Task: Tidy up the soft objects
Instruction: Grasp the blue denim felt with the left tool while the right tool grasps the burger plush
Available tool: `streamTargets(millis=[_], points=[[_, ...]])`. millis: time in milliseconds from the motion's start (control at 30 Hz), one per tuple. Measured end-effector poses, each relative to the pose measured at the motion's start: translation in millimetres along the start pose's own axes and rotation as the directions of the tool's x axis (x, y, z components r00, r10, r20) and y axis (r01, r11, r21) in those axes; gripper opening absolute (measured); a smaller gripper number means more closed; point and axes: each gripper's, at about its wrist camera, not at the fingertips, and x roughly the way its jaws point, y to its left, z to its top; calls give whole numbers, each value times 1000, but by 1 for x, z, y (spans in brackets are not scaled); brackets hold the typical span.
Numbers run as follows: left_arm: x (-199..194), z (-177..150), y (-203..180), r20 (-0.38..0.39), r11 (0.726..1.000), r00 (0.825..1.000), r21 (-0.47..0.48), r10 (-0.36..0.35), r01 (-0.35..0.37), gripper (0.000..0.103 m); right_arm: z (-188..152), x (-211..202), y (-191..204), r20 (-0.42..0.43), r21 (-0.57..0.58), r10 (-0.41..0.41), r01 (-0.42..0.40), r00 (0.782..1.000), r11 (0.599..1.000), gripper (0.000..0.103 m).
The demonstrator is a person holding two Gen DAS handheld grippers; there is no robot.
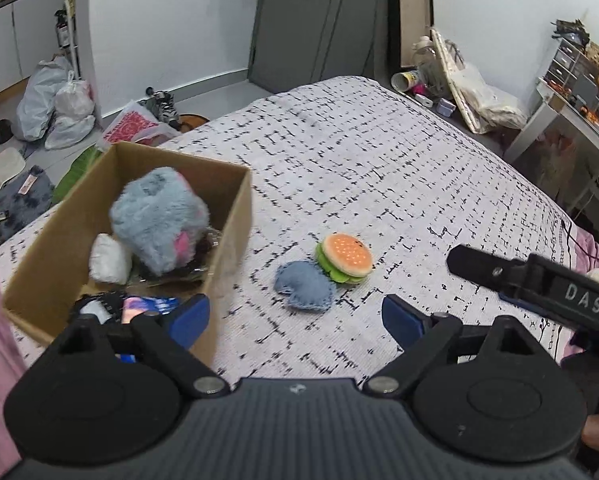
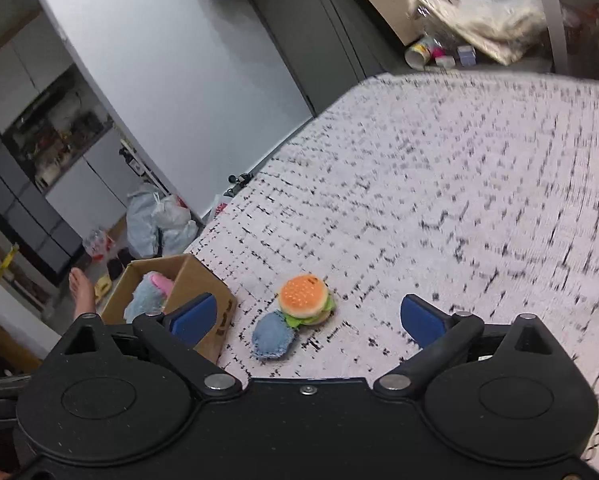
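Both your left gripper [image 1: 295,322] and right gripper [image 2: 305,322] are spread wide and empty, so pinch the burger toy [image 1: 344,258] gently, touching the blue pillow [image 1: 305,286] beside the box [image 1: 231,216], though blur probably hides its edges

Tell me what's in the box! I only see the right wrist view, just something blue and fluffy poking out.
Observer: Besides the fluffy blue plush, a small white soft thing lies beside it in the cardboard box.
Child: Anything else in there?
Observer: Yes, something with a pink and blue print at the near end.
Child: Where's my gripper?
Observer: The right gripper comes in from the right, its finger past the burger toy and the denim pouch.
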Motion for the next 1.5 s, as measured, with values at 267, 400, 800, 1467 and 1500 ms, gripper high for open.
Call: streamTargets(millis=[267,400,800,1467,1500], points=[[43,-9,-17,-1,1000,1000,-20,14,-14,81,-2,30,-35,-27,57,65,-63,998,996,84],[61,-14,-20,8,999,999,-27,46,-45,76,-2,48,-41,-55,60,111,-108,992,992,80],[112,-17,-22,14,992,993,-52,116,-116,67,-1,98,-55,-107,68,186,-179,977,982,72],[119,-22,-13,14,996,998,-68,53,-52,38,-3,118,-38,-159,10,189,-190,969,982,25],[115,-22,-12,15,997,999,-69,46,-45,38,-2,116,-39,-153,16,181,-181,972,983,24]])
